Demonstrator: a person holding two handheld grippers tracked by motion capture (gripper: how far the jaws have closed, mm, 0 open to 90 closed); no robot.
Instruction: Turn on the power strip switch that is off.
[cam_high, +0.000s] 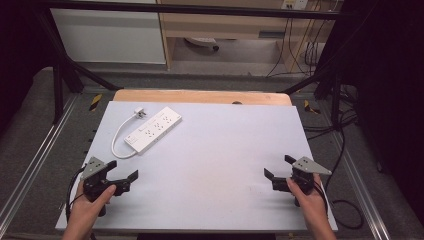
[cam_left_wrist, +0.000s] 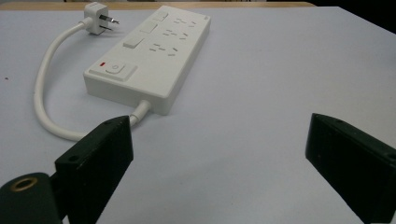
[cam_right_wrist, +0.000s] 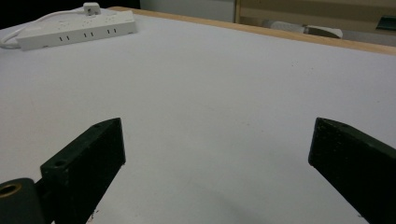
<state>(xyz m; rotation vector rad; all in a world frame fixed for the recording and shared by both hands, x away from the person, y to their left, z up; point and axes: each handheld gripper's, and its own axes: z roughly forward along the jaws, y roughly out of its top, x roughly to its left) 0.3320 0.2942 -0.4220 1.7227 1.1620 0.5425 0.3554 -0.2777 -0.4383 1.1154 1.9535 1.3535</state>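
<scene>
table surface: a flat pale grey-white board (cam_high: 210, 165) lies on a table with a light wooden edge (cam_high: 200, 96) showing along the far side.
power strip: a white rectangular plastic power strip (cam_high: 153, 129) lies flat on the far left part of the board, set diagonally, sockets facing up.
power strip detail: in the left gripper view the power strip (cam_left_wrist: 149, 56) shows three rows of socket slots, a rocker switch with a small red indicator beside it at the near end, and two raised rectangular covers along one side.
cord: a short white round cable (cam_high: 119, 137) leaves the near end of the strip, loops out to the left and curves back to a white moulded plug (cam_high: 140, 113) lying on the board just beside the strip's far end.
writing: no brand, label or text is legible on the strip or plug.
left gripper: the black two-jaw left gripper (cam_high: 123, 171) with a grey three-cornered top plate sits at the near left of the board, held in the left hand (cam_high: 87, 207); jaws spread wide, nothing between them; the strip lies near, ahead of it.
right gripper: the black two-jaw right gripper (cam_high: 278, 166) sits at the near right, held in the right hand (cam_high: 310, 197); jaws spread wide, gripping nothing; well apart from the strip.
</scene>
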